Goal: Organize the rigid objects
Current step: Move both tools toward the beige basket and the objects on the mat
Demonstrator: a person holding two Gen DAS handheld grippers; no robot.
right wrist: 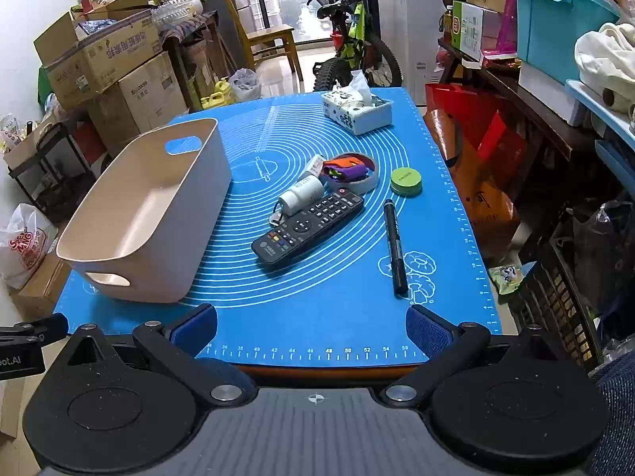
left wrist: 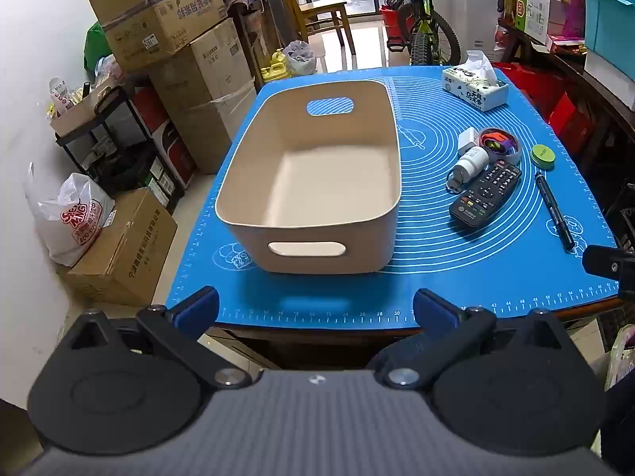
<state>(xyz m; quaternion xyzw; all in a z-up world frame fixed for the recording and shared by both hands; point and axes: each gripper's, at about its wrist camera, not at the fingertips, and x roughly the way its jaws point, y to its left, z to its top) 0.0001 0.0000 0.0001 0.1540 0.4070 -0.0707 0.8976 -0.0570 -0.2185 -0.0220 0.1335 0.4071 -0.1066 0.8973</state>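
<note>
Left wrist view looks down over the left hand-held gripper [left wrist: 315, 309], whose blue-padded fingers stand wide apart with nothing between them, held at the near edge of the tabletop. A blue silicone baking mat printed with white rings and ruler marks [left wrist: 456, 269] covers that tabletop. On its left half sits a beige rectangular plastic bin with cut-out handles [left wrist: 313, 234], with nothing in it.

Right of the bin, and apart from it, lies a cluster of small things: a black remote control with coloured buttons [left wrist: 486, 194], a small white pill bottle on its side [left wrist: 472, 160] touching the remote's far end, a white charger plug [left wrist: 466, 139] beside the bottle, and a shallow round clear dish holding orange and purple pieces [left wrist: 500, 142] (what those pieces are I cannot tell). A flat round green tin [left wrist: 543, 155] rests just right of the dish, and a black marker pen [left wrist: 555, 210] lies alone nearer the right edge. A white tissue box with a tissue pulled up [left wrist: 476, 83] stands at the far right corner.

Right wrist view shows the right hand-held gripper [right wrist: 311, 331], its fingers likewise spread wide and holding nothing, also at the near edge, with the remote and pen ahead of it. Cardboard boxes [left wrist: 158, 23] and a bicycle [left wrist: 424, 27] stand in the room beyond.
</note>
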